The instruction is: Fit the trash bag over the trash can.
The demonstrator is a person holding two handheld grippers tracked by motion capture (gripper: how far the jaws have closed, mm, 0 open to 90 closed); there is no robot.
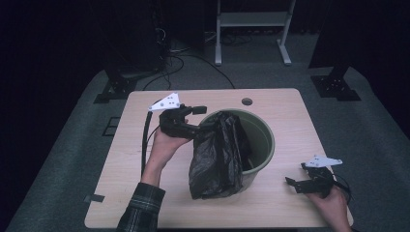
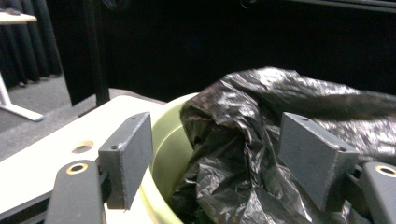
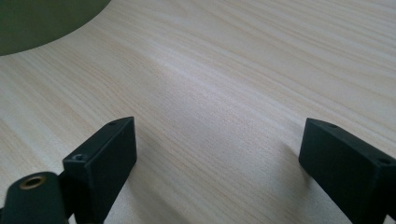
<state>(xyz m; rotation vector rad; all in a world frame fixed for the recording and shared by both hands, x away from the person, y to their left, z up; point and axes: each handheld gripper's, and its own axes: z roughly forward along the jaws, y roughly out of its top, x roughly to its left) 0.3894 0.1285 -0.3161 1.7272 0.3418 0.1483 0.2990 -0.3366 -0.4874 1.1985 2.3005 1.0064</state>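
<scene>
This looks like a lab or recording studio, not a home. Black curtains [image 1: 72, 38] close off a dark room with grey carpet [image 1: 58, 145]. Loose cables [image 1: 179, 60] trail across the floor beside black stand feet [image 1: 333, 84] and a white metal frame [image 1: 254, 29] behind the pale wooden surface [image 1: 145, 193].

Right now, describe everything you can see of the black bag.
The black bag is thin, glossy, crinkled plastic. It sits partly inside the green bin, bunched over the bin's near-left rim and hanging down the outer wall to the table. The left gripper has its jaws open around the bag's top edge and the rim; whether they touch the plastic is unclear. Its contents are hidden.
</scene>
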